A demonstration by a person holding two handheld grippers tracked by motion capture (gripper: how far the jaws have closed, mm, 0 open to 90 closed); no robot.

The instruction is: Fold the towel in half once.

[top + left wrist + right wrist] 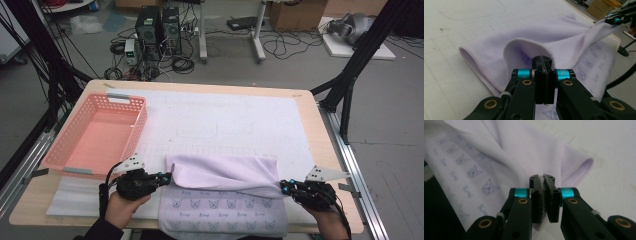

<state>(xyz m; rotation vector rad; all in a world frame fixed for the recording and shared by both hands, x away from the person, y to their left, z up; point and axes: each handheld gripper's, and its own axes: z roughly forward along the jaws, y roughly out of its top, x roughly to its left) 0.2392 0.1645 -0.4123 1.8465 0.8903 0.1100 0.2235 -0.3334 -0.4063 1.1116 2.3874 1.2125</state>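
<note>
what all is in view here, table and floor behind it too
towel: one, pale lilac with a small printed pattern, near edge of the table, far part folded over toward the person, pinched at both side corners
basket: one, pink plastic, left side of the table, nothing seen inside
mat: one, white, covers most of the table top
table: one, light wood, middle of the scene
computer towers: two, black, on the floor behind the table among cables
cardboard box: one, brown, floor at the far right
left gripper: one, black with teal, shut on the towel's left corner
right gripper: one, black with teal, shut on the towel's right corner
</note>
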